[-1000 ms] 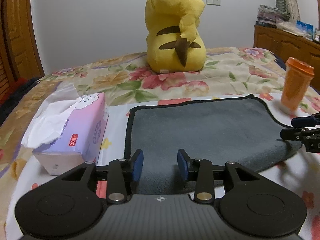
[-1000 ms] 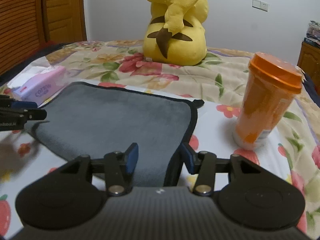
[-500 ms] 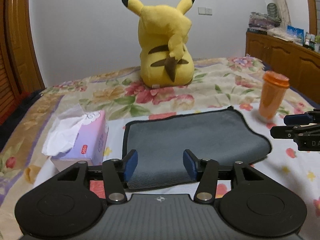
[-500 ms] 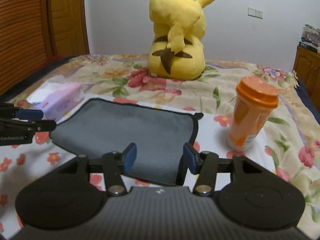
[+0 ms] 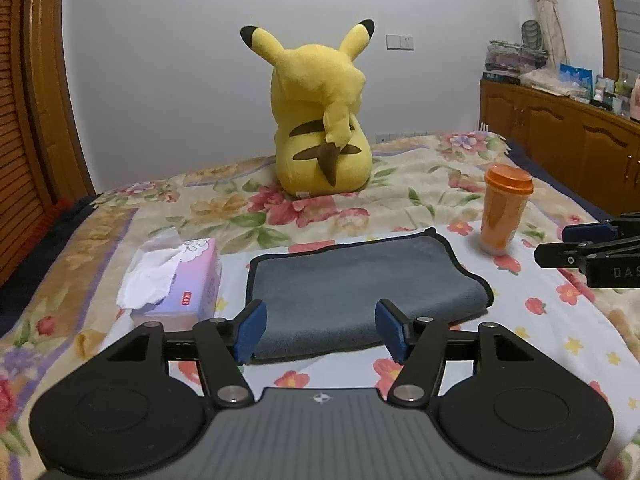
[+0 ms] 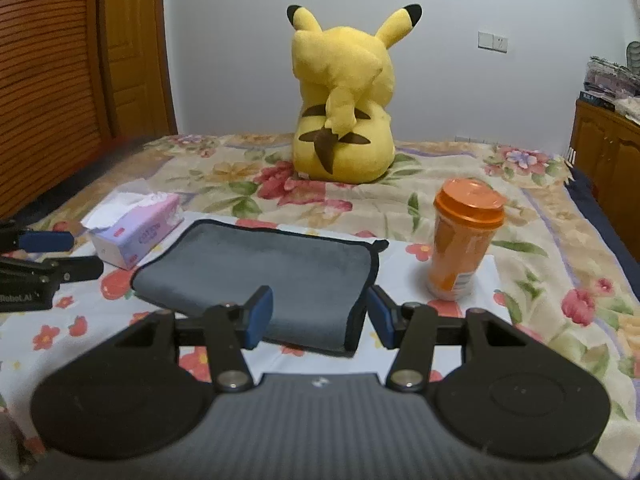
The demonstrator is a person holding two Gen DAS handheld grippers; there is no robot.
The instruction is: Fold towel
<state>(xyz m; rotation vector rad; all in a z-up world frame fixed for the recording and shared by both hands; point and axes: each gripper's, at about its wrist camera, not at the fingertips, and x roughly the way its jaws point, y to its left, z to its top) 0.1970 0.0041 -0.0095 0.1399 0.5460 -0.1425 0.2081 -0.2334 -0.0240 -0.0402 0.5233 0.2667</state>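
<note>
Overall, the scene was a bed (image 5: 540,320) covered with a floral sheet, inspected from left to right. At the left stood a tissue box (image 5: 188,280), pink and purple, with white tissue pulled loose from its top; in the right wrist view the same tissue box (image 6: 136,228) lay just beside the far left corner of the towel.

The towel (image 5: 360,280), grey with a dark edge binding, lay flat in the middle of the bed, already doubled over with a rounded fold along its near side. In the right wrist view the towel (image 6: 280,272) showed its right edge turned up slightly near the camera. Nothing held it.

The left gripper (image 5: 322,330) hung above the near edge of the towel, its blue-padded fingers (image 5: 250,330) spread wide apart and gripping nothing. The right gripper (image 6: 318,316) hung over the near right corner, its fingers (image 6: 260,314) likewise spread and empty.

Behind the towel a yellow plush toy (image 5: 320,120) sat upright with its back to the cameras. To the right an orange cup (image 5: 504,210) with an orange lid stood upright, near the towel's far right corner but apart from it. A wooden cabinet (image 5: 560,140) ran along the right wall.
</note>
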